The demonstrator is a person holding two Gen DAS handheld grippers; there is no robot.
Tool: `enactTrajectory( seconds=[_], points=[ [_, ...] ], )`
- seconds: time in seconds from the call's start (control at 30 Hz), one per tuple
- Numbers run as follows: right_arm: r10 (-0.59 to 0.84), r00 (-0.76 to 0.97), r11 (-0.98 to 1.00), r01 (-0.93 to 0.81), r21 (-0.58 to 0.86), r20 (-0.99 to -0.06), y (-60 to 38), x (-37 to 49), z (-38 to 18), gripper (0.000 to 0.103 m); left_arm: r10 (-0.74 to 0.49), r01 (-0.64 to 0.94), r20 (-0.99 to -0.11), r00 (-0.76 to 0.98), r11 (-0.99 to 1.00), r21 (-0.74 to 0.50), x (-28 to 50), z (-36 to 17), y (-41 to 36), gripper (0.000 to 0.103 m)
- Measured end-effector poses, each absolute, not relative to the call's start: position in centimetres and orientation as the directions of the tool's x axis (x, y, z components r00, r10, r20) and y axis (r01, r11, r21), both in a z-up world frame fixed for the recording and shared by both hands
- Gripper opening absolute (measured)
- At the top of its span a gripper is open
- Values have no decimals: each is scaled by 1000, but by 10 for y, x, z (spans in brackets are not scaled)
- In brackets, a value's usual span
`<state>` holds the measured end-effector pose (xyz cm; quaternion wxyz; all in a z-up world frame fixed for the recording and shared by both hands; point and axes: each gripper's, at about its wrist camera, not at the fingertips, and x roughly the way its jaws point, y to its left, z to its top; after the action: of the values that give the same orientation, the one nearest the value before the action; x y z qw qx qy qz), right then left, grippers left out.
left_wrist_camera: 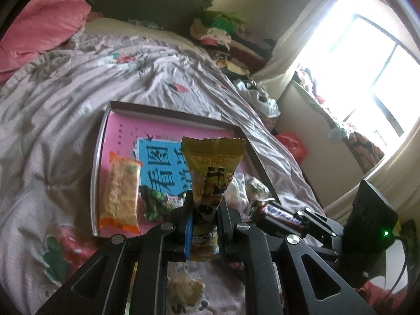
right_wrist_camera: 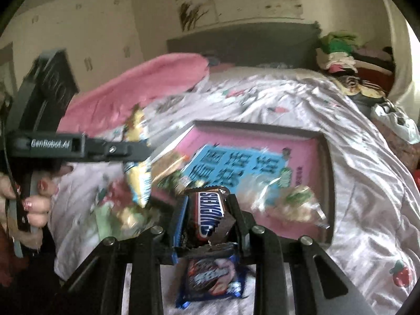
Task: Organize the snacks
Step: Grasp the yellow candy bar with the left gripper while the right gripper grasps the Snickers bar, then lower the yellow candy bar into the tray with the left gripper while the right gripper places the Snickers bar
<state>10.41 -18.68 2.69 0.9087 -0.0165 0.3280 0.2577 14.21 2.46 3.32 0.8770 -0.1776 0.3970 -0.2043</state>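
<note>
My left gripper is shut on a yellow snack packet and holds it upright above the near edge of a pink box lid on the bed. The lid holds an orange cracker pack, a green pea packet and a clear wrapped snack. My right gripper is shut on a Snickers bar, just short of the lid. The left gripper with its yellow packet shows blurred at the left of the right wrist view. The Snickers bar also shows in the left wrist view.
A blue Oreo packet lies on the quilt under the right gripper. A small cracker pack lies under the left gripper. A pink pillow and a clothes pile sit at the bed's head. A window is at right.
</note>
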Motion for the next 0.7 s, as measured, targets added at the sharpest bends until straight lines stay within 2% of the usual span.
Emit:
enactTrajectory(
  seconds=[0.3, 0.7],
  points=[
    [416, 684, 900, -403, 165, -599, -205, 122, 30, 30, -451, 188, -623, 640, 877, -442, 161, 38, 22, 15],
    [363, 716, 929, -332, 166, -597, -218, 142, 26, 30, -469, 191, -615, 634, 865, -464, 181, 27, 5, 15]
  ],
)
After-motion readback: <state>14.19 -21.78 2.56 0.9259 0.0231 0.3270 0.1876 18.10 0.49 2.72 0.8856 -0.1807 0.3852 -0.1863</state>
